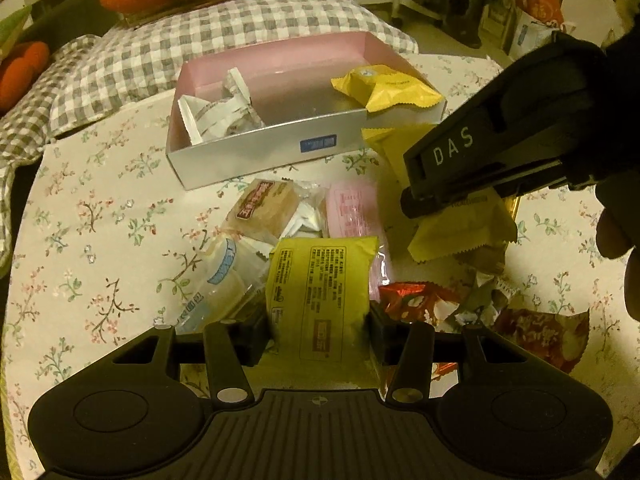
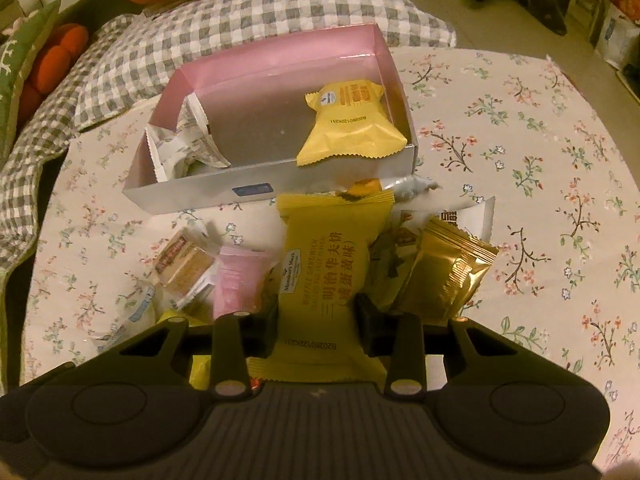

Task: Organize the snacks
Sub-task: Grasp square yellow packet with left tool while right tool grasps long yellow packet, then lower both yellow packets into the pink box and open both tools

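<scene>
Beside the box, each hand-held gripper pinches a yellow packet.

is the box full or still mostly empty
Mostly empty: the box holds only white packets and one yellow packet; bare floor between.

We see table under floral tablecloth. On it: open box with pink inner walls, toward far edge. Just before box, loose heap of snack packets: pink packet, gold packet, red packets nearest us.
</scene>
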### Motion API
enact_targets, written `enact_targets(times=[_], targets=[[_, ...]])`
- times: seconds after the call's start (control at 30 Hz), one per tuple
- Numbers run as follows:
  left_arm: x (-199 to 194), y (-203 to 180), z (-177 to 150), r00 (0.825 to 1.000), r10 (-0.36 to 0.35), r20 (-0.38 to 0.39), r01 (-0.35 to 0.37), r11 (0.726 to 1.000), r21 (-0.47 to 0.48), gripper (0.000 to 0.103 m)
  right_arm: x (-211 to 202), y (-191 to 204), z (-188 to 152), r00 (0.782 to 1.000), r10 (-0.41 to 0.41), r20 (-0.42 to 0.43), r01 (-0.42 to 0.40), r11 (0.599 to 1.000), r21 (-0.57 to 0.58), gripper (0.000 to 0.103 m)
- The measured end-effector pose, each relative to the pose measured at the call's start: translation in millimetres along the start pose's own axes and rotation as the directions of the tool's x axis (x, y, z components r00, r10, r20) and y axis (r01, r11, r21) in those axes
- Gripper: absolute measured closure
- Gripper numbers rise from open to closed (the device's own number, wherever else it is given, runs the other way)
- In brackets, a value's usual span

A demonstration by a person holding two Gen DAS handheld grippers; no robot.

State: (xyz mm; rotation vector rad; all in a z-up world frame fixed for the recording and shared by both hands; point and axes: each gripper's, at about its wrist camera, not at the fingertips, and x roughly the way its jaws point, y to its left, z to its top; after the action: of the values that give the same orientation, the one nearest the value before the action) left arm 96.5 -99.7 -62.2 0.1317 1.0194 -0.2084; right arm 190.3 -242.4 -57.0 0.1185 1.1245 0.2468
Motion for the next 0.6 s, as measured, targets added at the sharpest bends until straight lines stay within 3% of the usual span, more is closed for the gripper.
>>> enact_targets(times=[0.6], targets=[[-12.0, 14.1, 13.4, 0.999, 0.0, 0.038, 0.002, 0.998, -0.056, 0.056, -17.2, 6.4, -5.6, 1.0, -0.005, 0.02, 0.006, 1.0, -0.017, 0.068]])
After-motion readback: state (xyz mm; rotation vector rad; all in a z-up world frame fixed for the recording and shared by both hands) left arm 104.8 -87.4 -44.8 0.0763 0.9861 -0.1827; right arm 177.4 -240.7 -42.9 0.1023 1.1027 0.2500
